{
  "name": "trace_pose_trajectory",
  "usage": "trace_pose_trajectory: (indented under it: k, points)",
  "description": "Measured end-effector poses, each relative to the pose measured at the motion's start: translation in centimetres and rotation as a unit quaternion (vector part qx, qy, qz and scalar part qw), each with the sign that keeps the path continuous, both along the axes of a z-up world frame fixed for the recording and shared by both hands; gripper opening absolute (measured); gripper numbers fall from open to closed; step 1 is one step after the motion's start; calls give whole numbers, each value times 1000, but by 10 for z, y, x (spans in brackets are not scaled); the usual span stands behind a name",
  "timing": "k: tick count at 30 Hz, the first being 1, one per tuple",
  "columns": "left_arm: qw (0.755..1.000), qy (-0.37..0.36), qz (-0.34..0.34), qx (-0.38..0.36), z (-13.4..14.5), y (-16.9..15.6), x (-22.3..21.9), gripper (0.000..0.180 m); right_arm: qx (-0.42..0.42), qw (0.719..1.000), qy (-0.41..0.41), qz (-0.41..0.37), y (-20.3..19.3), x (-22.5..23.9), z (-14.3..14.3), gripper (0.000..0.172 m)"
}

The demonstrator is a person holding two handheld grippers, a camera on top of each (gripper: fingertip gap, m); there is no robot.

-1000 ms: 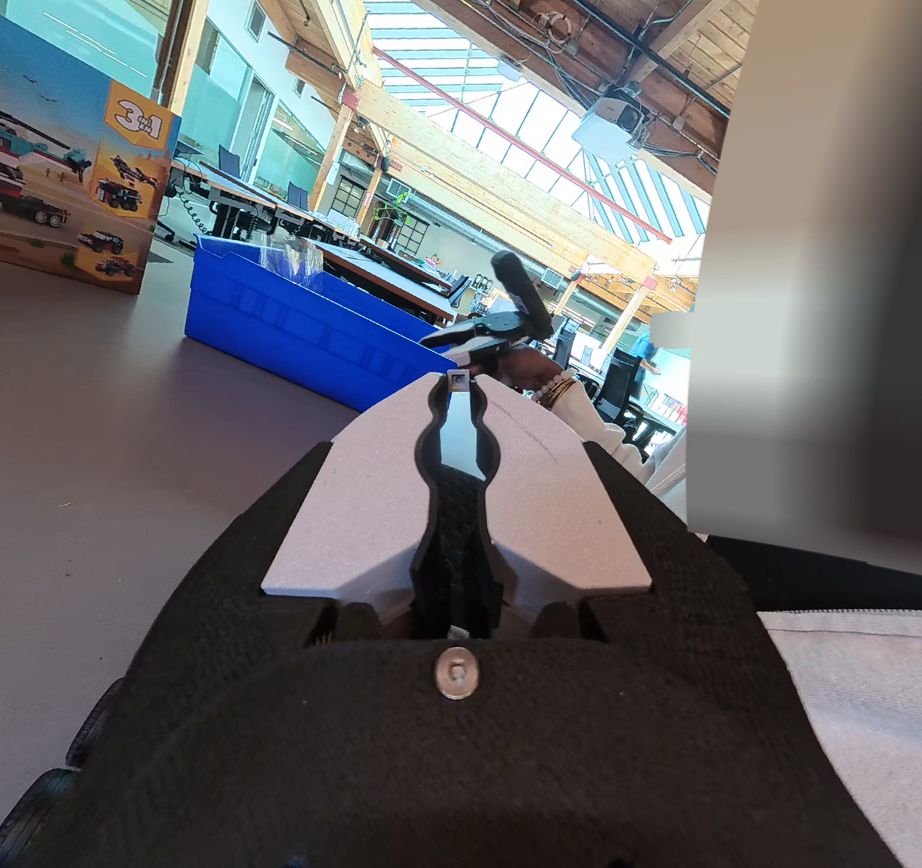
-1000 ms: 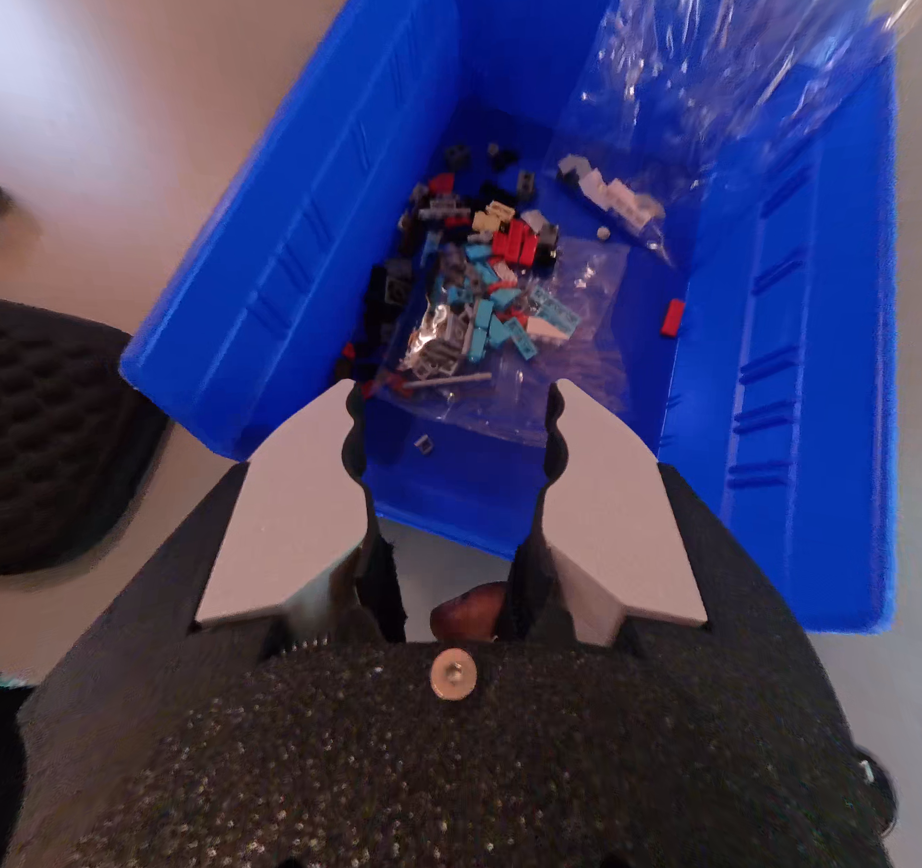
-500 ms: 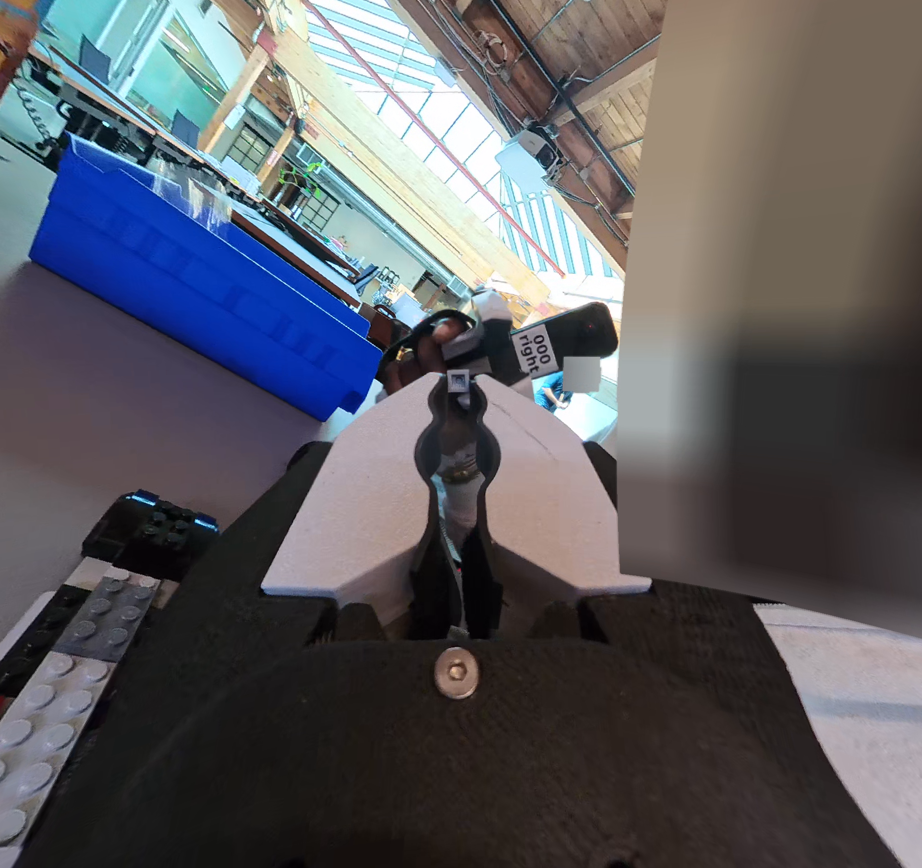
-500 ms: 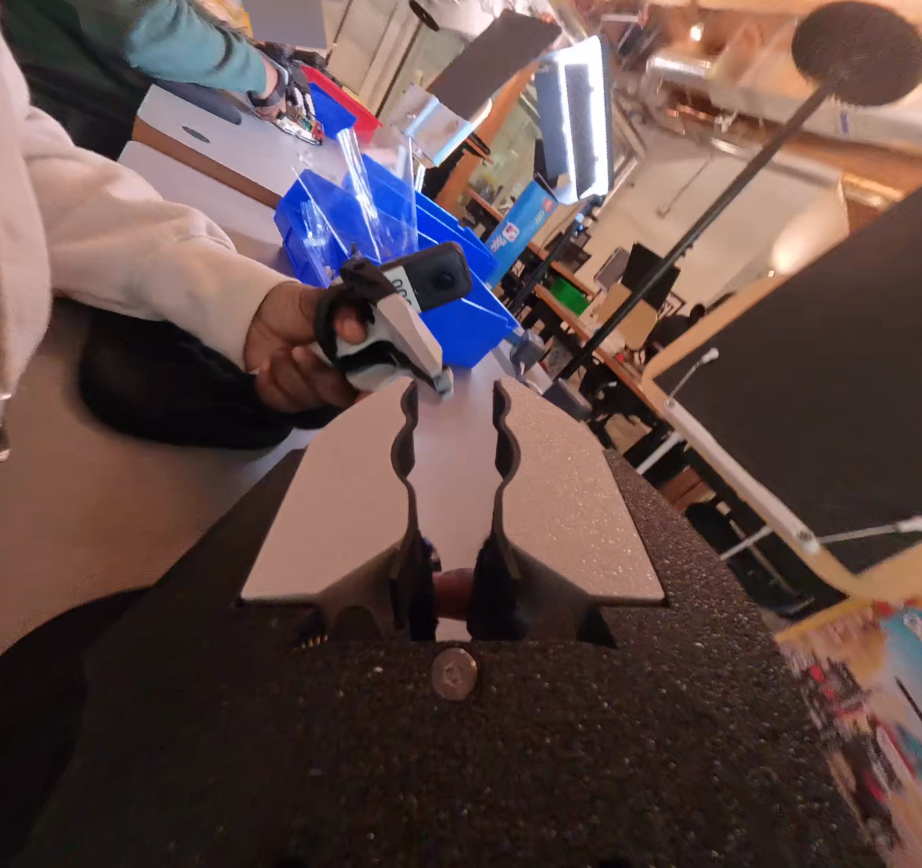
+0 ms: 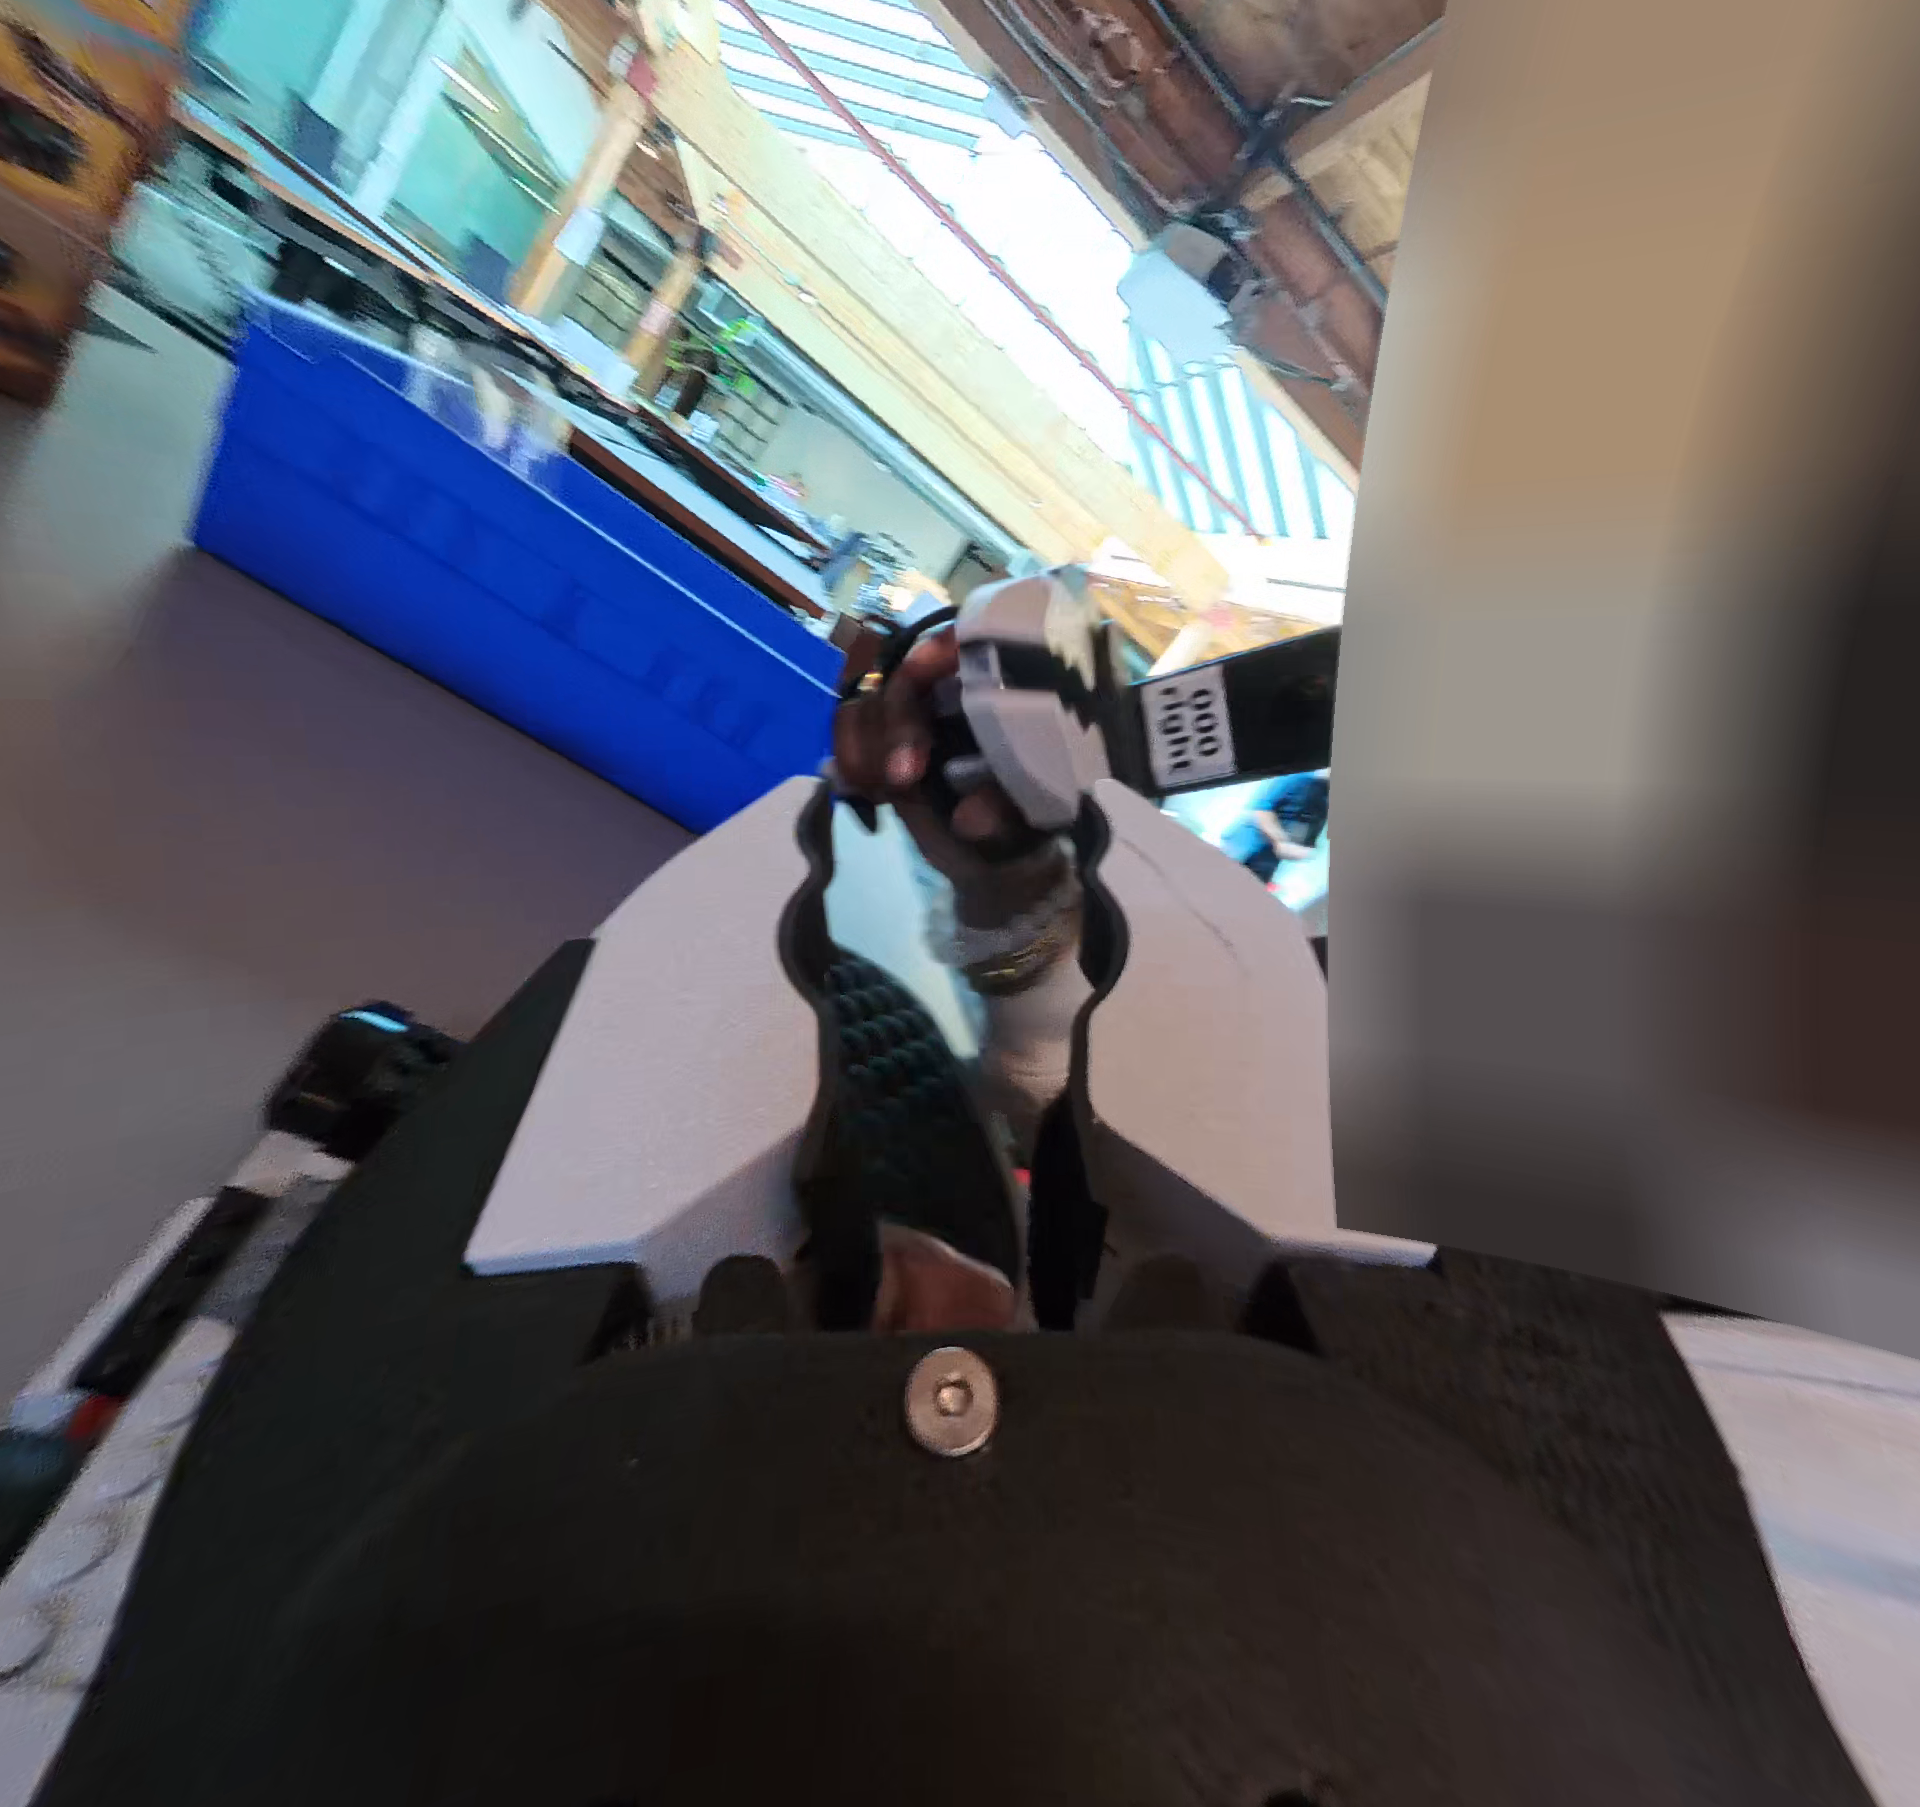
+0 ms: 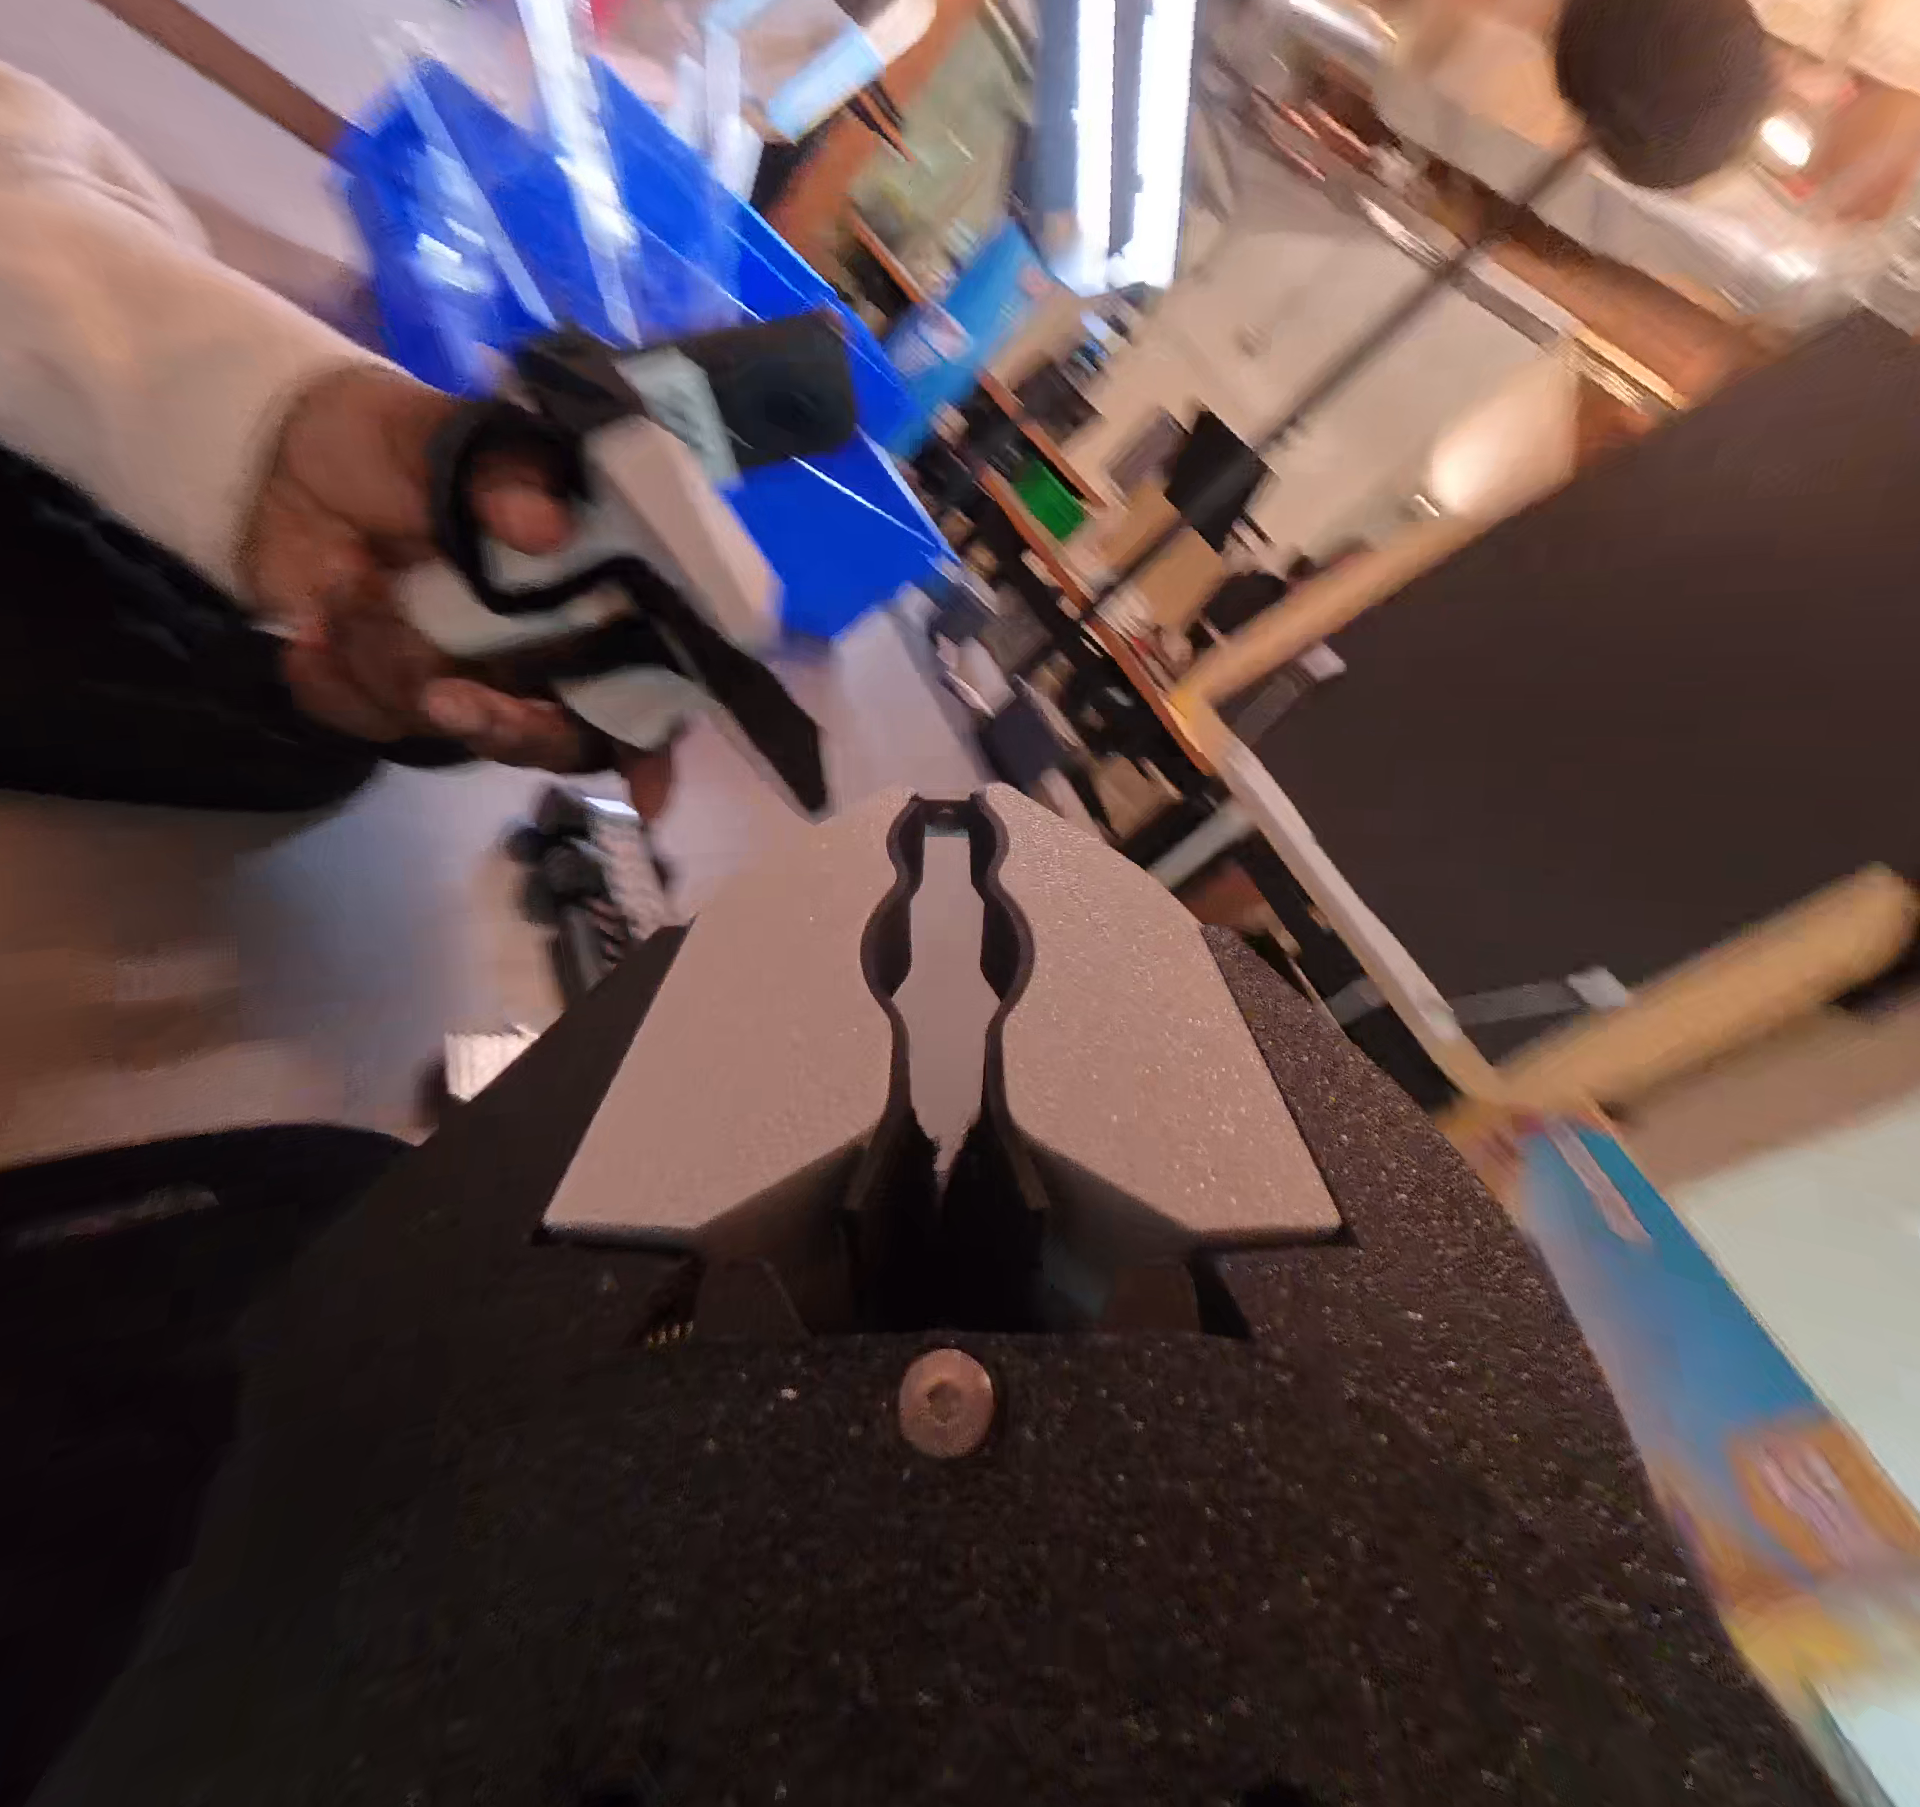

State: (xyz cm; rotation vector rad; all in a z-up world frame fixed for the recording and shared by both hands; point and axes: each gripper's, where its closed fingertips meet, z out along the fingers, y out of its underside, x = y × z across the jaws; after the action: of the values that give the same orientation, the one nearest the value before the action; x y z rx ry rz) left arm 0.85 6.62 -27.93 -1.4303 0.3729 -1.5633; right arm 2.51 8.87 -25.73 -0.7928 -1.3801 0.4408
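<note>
Left wrist view: left gripper [image 5: 951, 801] up off table [image 5: 260, 822], fingers wide apart, nothing between pads. Right gripper [image 5: 1023, 708] in hand [image 5: 914, 739] just beyond fingertips. Blue bin [image 5: 499, 552] on table behind. Blurred brick plates [image 5: 156, 1321] at lower left.

Right wrist view: right gripper [image 6: 943, 807] nearly together, small pale piece [image 6: 943, 827] pinched at tips, too blurred to identify. Left gripper [image 6: 665, 573] in hand [image 6: 343, 552] at left, bin [image 6: 623, 261] behind it. Colourful box [image 6: 1704, 1425] lower right.

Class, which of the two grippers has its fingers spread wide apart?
The left gripper: a broad gap shows between its fingers. The right gripper has fingers that nearly meet.
</note>
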Motion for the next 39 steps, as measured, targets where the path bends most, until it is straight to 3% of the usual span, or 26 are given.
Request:
trace_pose_trajectory:
  k: [1, 3, 5, 8, 11, 19, 24, 27, 29, 32, 34, 36, 39]
  points:
    - [999, 18, 27, 10, -2, 4, -2, 54, -3, 999, 6, -53, 19, 17, 6, 8]
    - [994, 71, 77, 43, -7, 11, -3, 69, -22, 983, 33, -180, 61, 66, 20, 8]
    - [982, 125, 114, 82, -12, 14, -2, 79, -81, 949, 58, -301, 102, 129, 23, 8]
    - [973, 161, 124, 111, -16, 13, 3, 81, -226, 881, 15, -416, 142, 212, -17, 15]
    - [974, 156, 124, 110, -15, 14, 3, 81, -323, 821, -52, -468, 153, 259, -61, 48]
    - [971, 159, 130, 120, -15, 14, 2, 81, -289, 828, -45, -478, 150, 278, -61, 56]
    - [971, 162, 133, 117, -15, 15, 1, 80, -274, 801, -108, -521, 151, 300, -68, 61]
    - [972, 167, 124, 113, -17, 14, 3, 74, -269, 820, -84, -498, 146, 289, -55, 58]
    - [971, 176, 112, 115, -19, 11, 6, 71, -268, 849, -58, -451, 135, 264, -42, 56]
    - [969, 192, 92, 126, -21, 6, 10, 67, -277, 914, -45, -294, 99, 192, -24, 47]
    - [966, 211, 69, 132, -25, 0, 15, 62, -296, 939, -86, -150, 57, 136, -28, 44]
    - [958, 255, 32, 131, -35, -8, 18, 57, -319, 934, -154, -44, 18, 90, -48, 44]
    - [935, 328, 0, 137, -53, -15, 18, 55, -330, 911, -248, -3, -6, 42, -94, 39]
